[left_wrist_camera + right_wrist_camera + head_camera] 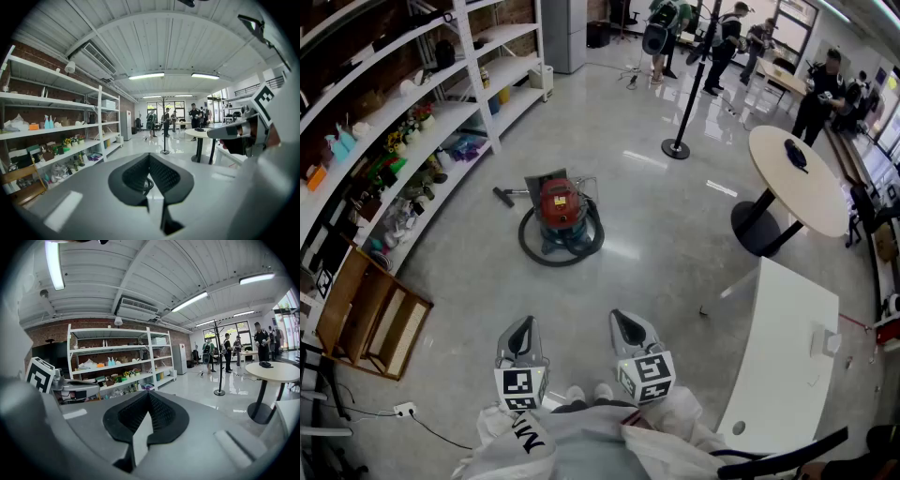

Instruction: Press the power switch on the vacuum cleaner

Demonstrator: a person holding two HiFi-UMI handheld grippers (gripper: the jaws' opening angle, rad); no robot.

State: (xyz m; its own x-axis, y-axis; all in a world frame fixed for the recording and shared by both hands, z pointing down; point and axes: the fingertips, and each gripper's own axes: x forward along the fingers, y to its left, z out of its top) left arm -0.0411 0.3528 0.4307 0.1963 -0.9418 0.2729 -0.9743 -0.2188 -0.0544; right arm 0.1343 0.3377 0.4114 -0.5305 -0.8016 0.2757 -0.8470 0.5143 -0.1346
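Red-topped blue canister vacuum cleaner [560, 208] well ahead. Left gripper [524, 325] & right gripper [623, 321]: jaws together, empty. Approach till switch shows, press w/ closed tip.

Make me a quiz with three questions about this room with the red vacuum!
1. True or false: the left gripper is touching the vacuum cleaner.
2. What curls round the vacuum cleaner on the floor? A) a black hose B) a rope C) a rug
3. Fill in: the jaws of the left gripper and of the right gripper are both ____.
Key: 1 false, it is held well short of it; 2 A; 3 shut, holding nothing.
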